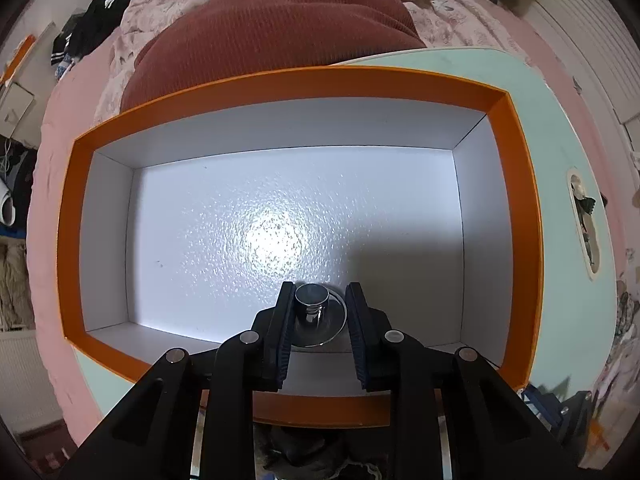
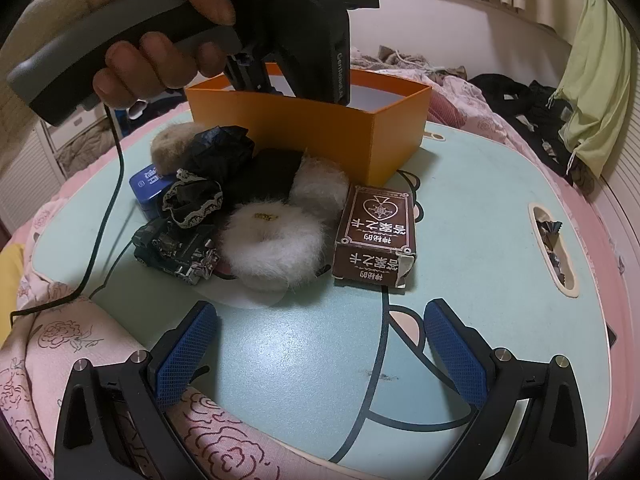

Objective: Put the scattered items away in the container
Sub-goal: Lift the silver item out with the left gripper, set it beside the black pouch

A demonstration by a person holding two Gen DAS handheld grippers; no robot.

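Note:
An orange box (image 1: 304, 82) with a white inside sits on the mint table; it also shows in the right wrist view (image 2: 304, 128). My left gripper (image 1: 320, 300) hangs inside the box, jaws parted around a small chrome knob with a clear round base (image 1: 312, 306); the left pad touches it, the right stands apart. My right gripper (image 2: 320, 344) is open and empty above the table front. Ahead of it lie a white fluffy scrunchie (image 2: 272, 248), a brown card box (image 2: 374, 236), a dark toy truck (image 2: 176, 248), a black lace scrunchie (image 2: 196, 200) and a blue tin (image 2: 146, 186).
The mint table (image 2: 460, 200) rests on a pink floral bedspread (image 2: 80, 344). A slot handle (image 2: 554, 248) is in the table's right edge. A rust-red cushion (image 1: 276, 24) lies behind the box. A black cable (image 2: 104, 216) trails from the left hand-held gripper (image 2: 280, 12).

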